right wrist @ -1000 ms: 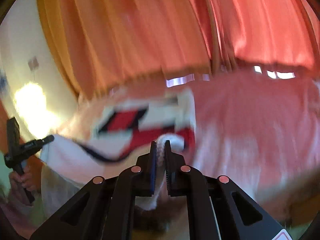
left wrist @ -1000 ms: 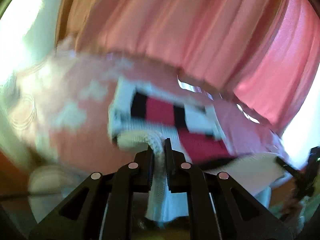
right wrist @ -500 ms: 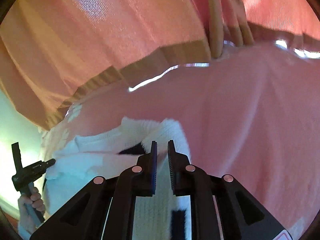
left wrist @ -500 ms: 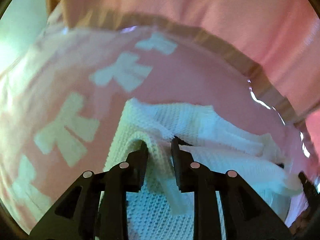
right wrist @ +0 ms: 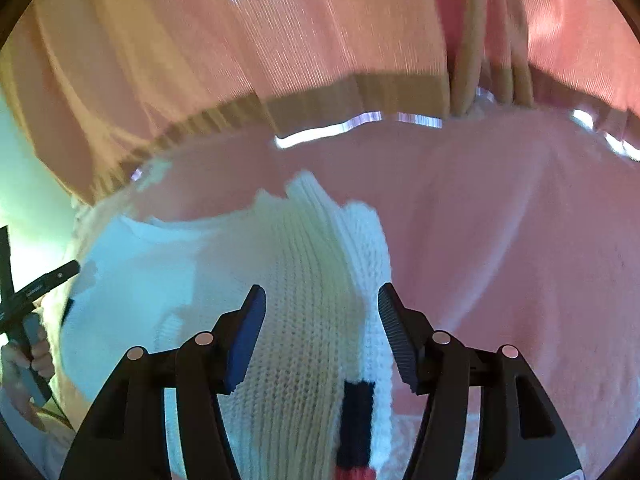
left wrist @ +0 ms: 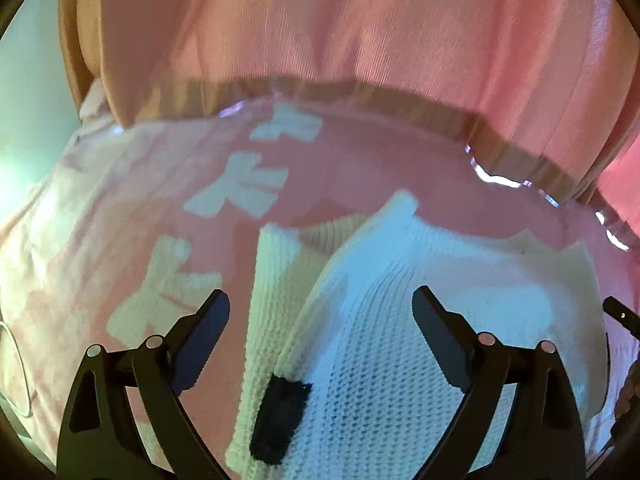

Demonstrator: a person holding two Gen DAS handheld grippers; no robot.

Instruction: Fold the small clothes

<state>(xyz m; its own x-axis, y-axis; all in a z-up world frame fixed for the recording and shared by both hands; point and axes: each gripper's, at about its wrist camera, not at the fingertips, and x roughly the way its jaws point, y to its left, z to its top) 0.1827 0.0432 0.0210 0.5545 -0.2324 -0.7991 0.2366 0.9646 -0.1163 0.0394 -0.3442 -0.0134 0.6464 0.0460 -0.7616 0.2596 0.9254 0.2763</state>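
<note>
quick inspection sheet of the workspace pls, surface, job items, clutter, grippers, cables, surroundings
surface: pink bedsheet with pale bow-like prints on its left part.
job's things: white knit garment lying on the sheet, back side up, with a black patch at the near edge; a bit of red shows at the bottom of the right wrist view.
clutter: nothing seen.
grippers: left gripper open above the garment, holding nothing; right gripper open, straddling a raised ridge of the knit without clamping it.
cables: thin white cord at the sheet's left edge.
surroundings: pink curtain with a tan hem behind the bed; daylight shows under it.
</note>
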